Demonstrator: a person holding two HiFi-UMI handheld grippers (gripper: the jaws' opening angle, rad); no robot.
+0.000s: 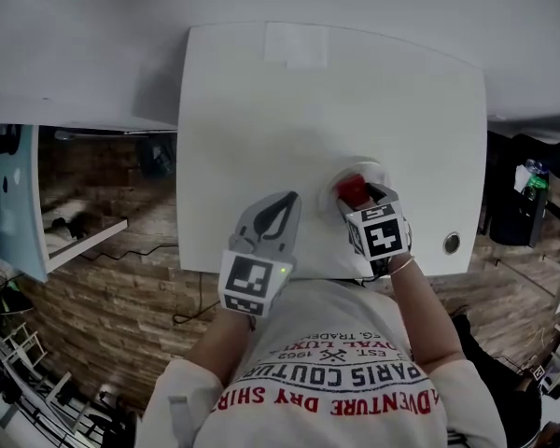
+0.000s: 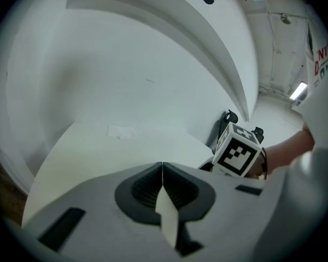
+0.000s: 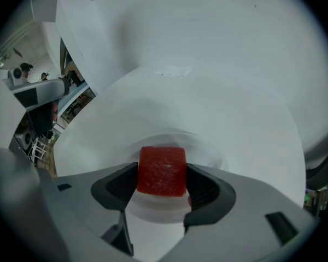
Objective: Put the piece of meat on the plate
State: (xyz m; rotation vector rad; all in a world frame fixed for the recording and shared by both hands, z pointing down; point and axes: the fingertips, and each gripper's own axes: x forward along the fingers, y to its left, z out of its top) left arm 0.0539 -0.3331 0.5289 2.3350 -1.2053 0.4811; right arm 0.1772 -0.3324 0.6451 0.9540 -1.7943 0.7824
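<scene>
I look down on a white surface (image 1: 261, 147) set against a pale wall (image 1: 75, 35), with wood-plank floor (image 1: 112, 287) beneath.

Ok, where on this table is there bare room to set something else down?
The far half of the table is bare, from the pale rectangle at the back edge down toward the plate. The left side ahead of the left hand-held gripper is free too. The near right is crowded: plate, meat, right hand-held gripper.
</scene>
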